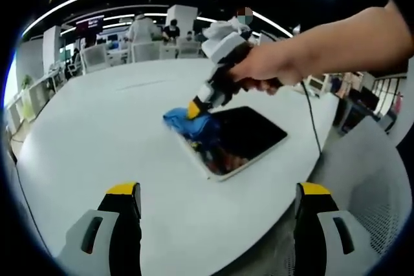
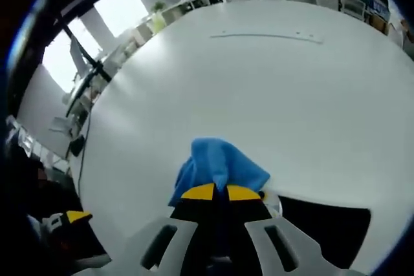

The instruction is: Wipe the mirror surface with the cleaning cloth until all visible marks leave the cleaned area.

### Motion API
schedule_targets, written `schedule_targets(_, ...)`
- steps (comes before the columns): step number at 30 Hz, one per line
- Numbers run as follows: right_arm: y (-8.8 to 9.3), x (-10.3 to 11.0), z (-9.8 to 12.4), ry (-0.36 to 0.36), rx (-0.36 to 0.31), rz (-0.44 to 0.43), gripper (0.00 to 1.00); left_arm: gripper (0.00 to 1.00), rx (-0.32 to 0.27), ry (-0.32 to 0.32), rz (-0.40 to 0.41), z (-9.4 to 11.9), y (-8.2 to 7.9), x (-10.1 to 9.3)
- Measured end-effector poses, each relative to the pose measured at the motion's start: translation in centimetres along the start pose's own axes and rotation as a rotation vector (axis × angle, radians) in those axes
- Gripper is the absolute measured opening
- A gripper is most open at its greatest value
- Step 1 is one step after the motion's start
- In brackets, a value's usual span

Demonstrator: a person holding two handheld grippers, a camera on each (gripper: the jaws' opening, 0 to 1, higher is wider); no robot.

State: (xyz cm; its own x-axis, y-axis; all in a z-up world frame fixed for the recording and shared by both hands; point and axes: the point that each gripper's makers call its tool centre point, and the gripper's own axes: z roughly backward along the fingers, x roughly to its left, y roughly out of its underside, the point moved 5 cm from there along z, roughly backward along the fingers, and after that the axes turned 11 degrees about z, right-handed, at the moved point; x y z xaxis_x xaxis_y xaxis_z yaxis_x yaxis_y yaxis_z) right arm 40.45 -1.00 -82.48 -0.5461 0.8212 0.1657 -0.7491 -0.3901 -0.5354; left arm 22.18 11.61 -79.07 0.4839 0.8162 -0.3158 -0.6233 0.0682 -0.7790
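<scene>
Pinching blue cloth (image 2: 220,169) on mirror (image 1: 242,137) corner, right gripper (image 2: 220,192) closed, left gripper (image 1: 217,192) wide, empty, apart.

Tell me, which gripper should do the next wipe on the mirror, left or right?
Probably the right gripper. It is shut on the blue cloth, right at the mirror edge. The left gripper hangs open, holding nothing, back from the mirror.

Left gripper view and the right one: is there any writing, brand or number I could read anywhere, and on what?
None can be read.
The screen at the back of the room glows, but any text on it is too blurred.
The mirror, cloth, table, right gripper and left gripper show no lettering.
</scene>
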Motion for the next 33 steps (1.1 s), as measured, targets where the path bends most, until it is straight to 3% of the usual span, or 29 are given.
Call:
schedule_targets(25,1.6,-1.9,2.0,0.032,0.012,-0.026,0.00,1.00,0.007,0.000,-0.002,0.0,0.1,-0.1)
schedule_targets(33,1.7,-2.5,1.6,0.053,0.015,-0.041,0.00,1.00,0.011,0.001,-0.003,-0.1,0.2,0.0)
